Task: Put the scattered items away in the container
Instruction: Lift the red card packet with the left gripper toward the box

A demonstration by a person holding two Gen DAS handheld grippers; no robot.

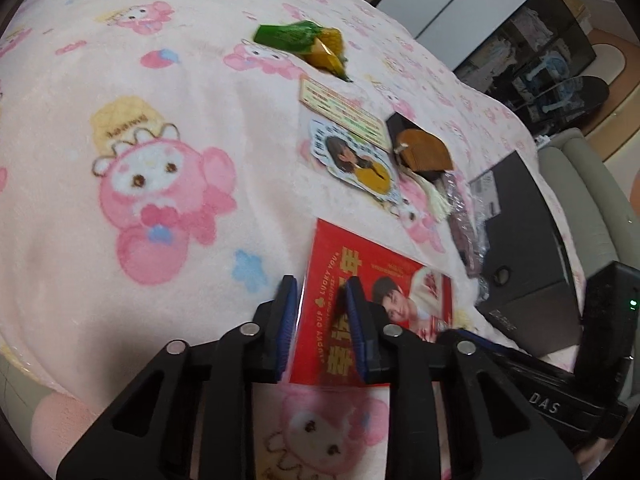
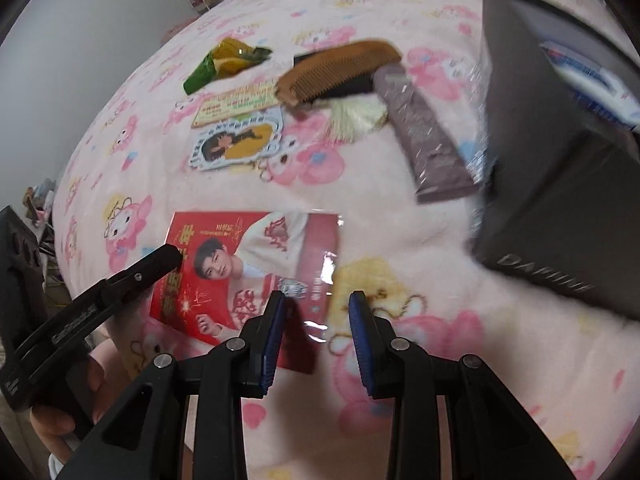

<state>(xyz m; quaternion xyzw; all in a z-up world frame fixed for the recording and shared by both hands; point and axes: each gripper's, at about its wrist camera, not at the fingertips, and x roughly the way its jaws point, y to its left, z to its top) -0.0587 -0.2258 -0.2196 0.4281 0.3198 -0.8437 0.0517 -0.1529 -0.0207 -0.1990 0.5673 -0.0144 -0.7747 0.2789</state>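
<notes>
A red photo card (image 1: 384,280) (image 2: 256,256) in a clear sleeve lies on the pink blanket. My left gripper (image 1: 322,292) stands over the card's left edge. Its blue pads are a little apart, and the card shows in the gap between them. In the right wrist view one left finger (image 2: 168,256) rests on that edge. My right gripper (image 2: 320,304) hovers open over the card's right corner, holding nothing. The black box (image 1: 524,248) (image 2: 560,168) stands to the right with a blue-and-white packet (image 2: 592,80) inside.
Beyond the card lie a cut-out photo sticker (image 2: 236,140), a yellow label card (image 2: 236,104), a green and yellow packet (image 2: 224,60), a wooden comb (image 2: 336,68) with a cream tassel (image 2: 356,116), and a brown tube (image 2: 428,132). A hand (image 2: 68,400) holds the left gripper.
</notes>
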